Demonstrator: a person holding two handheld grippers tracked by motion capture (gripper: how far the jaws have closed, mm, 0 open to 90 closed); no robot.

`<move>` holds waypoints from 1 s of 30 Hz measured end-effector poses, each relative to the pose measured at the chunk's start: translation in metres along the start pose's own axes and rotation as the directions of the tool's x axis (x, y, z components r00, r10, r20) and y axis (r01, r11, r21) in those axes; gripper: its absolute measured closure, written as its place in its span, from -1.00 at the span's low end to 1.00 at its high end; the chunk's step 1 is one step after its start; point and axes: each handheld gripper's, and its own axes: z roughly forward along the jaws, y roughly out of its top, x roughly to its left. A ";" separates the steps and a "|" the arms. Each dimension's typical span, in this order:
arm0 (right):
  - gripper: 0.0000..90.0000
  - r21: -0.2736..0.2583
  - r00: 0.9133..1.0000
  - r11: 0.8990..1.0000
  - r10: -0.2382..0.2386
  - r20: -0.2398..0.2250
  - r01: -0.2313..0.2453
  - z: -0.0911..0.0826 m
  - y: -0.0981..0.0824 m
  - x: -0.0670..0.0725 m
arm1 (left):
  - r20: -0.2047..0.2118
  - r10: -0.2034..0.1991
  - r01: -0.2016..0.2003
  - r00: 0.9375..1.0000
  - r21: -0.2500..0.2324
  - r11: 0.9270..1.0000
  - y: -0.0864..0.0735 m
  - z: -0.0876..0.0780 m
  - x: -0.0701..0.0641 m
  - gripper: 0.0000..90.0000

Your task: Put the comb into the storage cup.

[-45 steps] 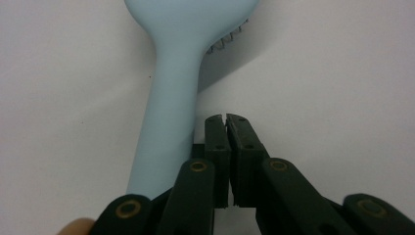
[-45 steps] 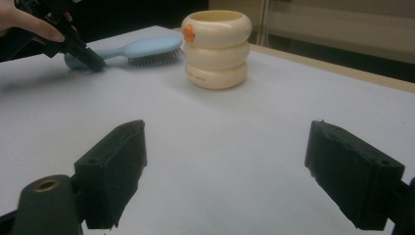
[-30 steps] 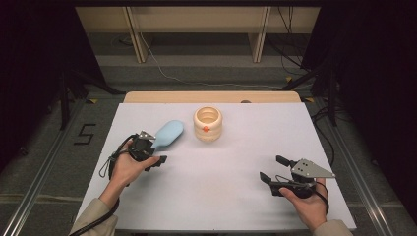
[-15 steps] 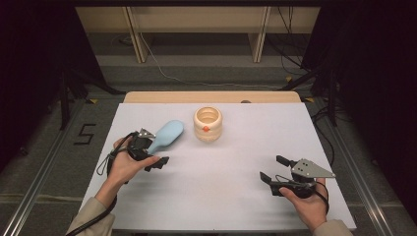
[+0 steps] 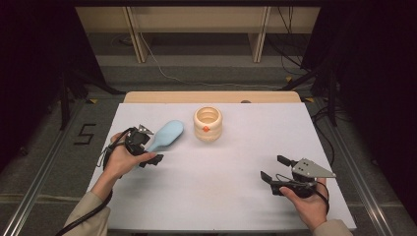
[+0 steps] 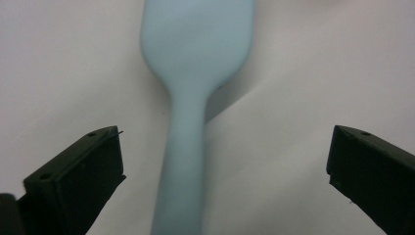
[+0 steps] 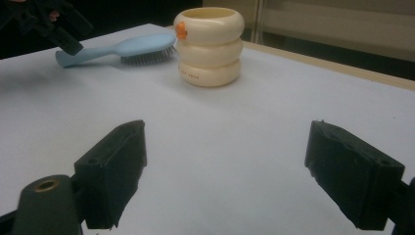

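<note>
Left claw (image 5: 147,150): jaws spread wide, astride handle of pale blue hairbrush (image 5: 164,136), not touching it. Hairbrush flat on white tabletop (image 5: 236,162), bristles down, head toward cream ringed cup (image 5: 207,124) with orange mark, near it but apart. Right claw (image 5: 273,168): jaws wide, empty, low over bare tabletop, well apart from cup and brush.

Brush (image 5: 164,135) left of cup (image 5: 207,124), both on table (image 5: 221,187).
</note>
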 end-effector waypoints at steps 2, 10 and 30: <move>-0.64 0.000 1.000 1.000 0.000 0.000 0.000 0.000 0.000 0.000 | -0.018 0.011 -0.010 1.000 0.025 1.000 0.003 0.001 0.003 -0.97; -0.64 0.000 1.000 1.000 0.005 0.002 -0.005 0.000 0.000 0.000 | -0.043 0.007 -0.003 0.999 0.091 0.996 0.014 0.011 0.010 -0.90; -0.64 -0.002 1.000 1.000 0.004 0.003 -0.004 0.000 0.000 -0.001 | -0.028 -0.020 0.024 0.999 0.170 0.985 0.023 0.031 0.019 -0.69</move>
